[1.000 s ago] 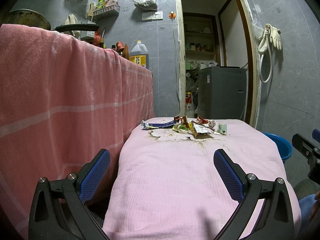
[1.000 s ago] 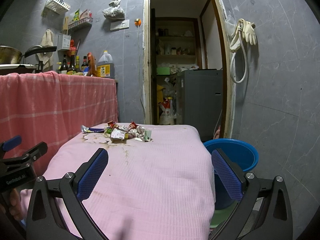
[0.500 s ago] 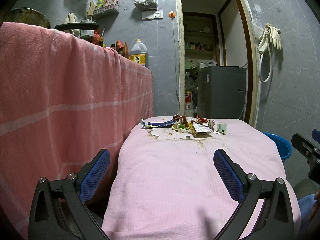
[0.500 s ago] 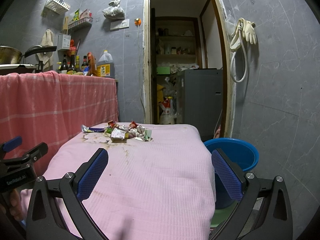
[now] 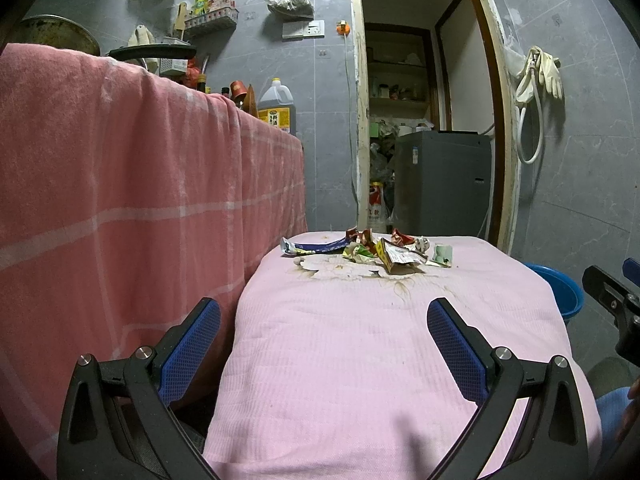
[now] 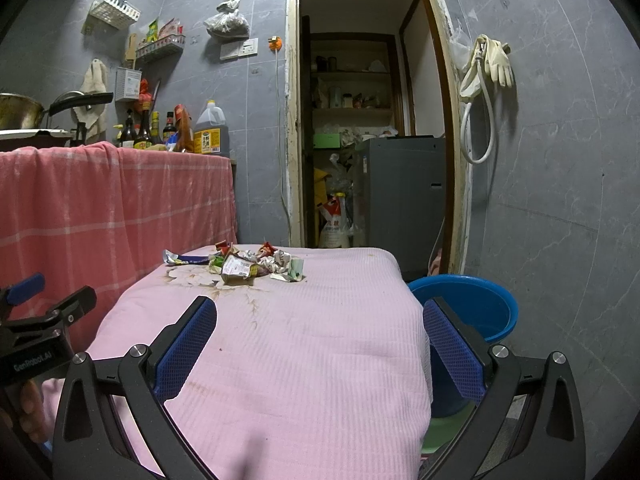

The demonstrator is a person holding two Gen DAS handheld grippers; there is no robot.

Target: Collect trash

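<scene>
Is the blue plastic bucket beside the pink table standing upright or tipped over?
Upright. In the right wrist view the blue plastic bucket shows its round rim facing up, right of the pink cloth-covered table. Its contents cannot be told.

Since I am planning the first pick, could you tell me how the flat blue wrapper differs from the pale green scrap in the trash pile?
The blue wrapper is long and lies flat at the pile's left end; the pale green scrap is short, stubby and sits at the right end. The blue wrapper is dark with a silvery torn end, the green scrap pale all over. Both rest on the pink cloth, far ahead of both open grippers.
</scene>
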